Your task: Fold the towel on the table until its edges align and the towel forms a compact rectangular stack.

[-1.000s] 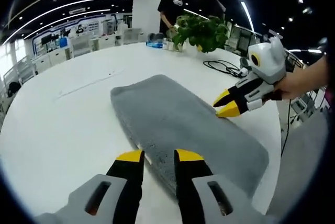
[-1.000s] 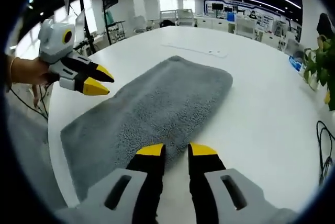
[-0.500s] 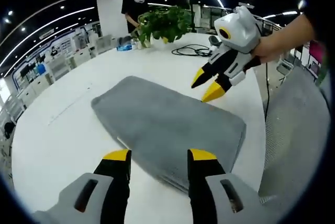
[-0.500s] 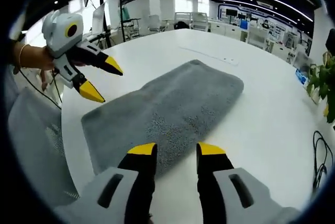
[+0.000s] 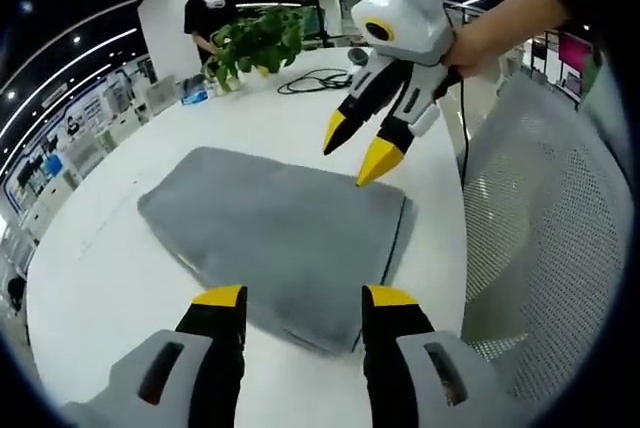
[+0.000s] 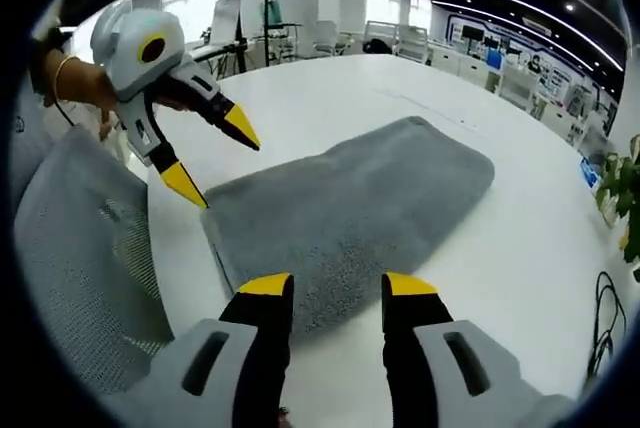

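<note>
White table (image 5: 120, 248) bears gray towel (image 5: 280, 233); both tongs (image 5: 300, 298) (image 6: 338, 286) gape.

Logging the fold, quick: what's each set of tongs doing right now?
Left tongs: open, empty, above the towel's near corner.
Right tongs: open, empty, at the towel's other near corner.

Fuzzy grey cloth towel (image 5: 280, 233) with a rough, matt nap, smooth shiny white table (image 5: 110, 278), hard smooth yellow-tipped plastic left gripper (image 5: 300, 300), grey see-through mesh chair back (image 6: 80, 238)
</note>
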Tool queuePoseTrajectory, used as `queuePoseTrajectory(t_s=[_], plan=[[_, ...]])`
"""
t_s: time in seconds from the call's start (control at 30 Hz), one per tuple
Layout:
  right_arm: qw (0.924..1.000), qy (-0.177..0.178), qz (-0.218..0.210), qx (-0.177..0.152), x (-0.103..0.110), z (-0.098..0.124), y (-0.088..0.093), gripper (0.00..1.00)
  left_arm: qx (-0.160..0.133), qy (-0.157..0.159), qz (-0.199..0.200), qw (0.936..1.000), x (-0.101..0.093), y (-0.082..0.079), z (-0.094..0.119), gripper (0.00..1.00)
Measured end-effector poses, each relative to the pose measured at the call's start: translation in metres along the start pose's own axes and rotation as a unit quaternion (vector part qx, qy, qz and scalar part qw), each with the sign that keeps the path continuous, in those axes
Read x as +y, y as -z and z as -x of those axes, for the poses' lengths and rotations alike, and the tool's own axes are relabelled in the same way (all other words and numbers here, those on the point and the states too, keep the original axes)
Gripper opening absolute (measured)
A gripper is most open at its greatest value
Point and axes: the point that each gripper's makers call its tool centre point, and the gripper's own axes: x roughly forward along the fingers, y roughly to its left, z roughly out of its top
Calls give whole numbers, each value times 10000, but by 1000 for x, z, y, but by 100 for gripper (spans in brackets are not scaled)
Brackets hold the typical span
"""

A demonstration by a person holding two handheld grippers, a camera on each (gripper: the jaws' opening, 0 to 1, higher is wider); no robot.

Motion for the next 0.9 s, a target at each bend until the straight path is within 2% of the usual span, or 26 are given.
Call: queuePoseTrajectory(t_s=[0.13,0.53,0.7,0.9], plan=[[9997,-133,216,62,13,-1,3,35,86,93,-163,9998,-10,5,1,46],[9976,-483,467,184,41,-6,14,34,212,431,-313,9984,-27,13,-8,42],[9953,-670,645,285,52,-12,20,34,302,520,-306,9977,-30,19,-16,41],[9930,-744,812,428,56,-19,27,35,424,546,-331,9971,-29,26,-21,39]])
